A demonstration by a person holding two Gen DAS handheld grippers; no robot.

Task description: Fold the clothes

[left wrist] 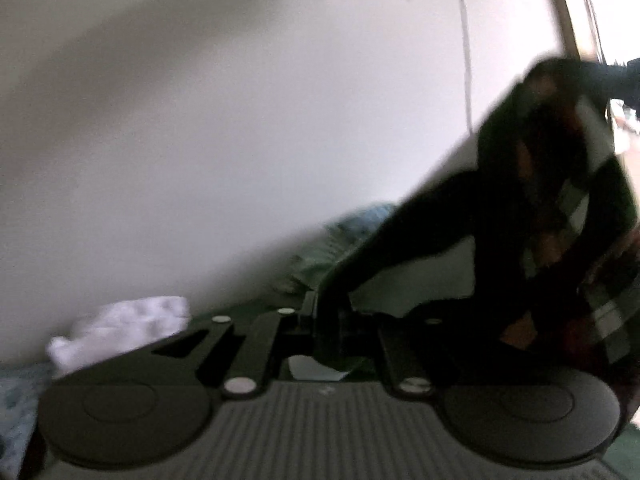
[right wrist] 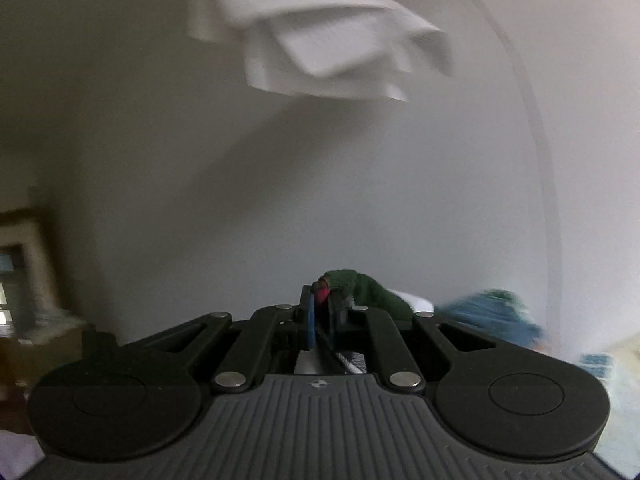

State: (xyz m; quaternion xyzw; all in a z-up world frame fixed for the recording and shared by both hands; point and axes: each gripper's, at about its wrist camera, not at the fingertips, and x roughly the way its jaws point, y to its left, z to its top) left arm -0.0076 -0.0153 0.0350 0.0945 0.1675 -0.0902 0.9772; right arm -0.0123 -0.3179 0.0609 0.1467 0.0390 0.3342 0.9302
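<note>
Pale plain wall (left wrist: pixel 200 140) fills most of both views. Dark green garment with red-and-white plaid patches (left wrist: pixel 540 220) hangs lifted at right of left wrist view, stretched between both grippers; view blurred, so garment type unclear. White crumpled cloth (left wrist: pixel 124 328) lies low left by wall. Left hand-held gripper (left wrist: pixel 326 320) pinched narrow on garment's edge. Right hand-held gripper (right wrist: pixel 322 312) likewise clamped on green and red corner of it.

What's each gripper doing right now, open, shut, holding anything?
Left gripper: shut on the dark green plaid fabric garment.
Right gripper: shut on a green-and-red edge of that garment.
</note>
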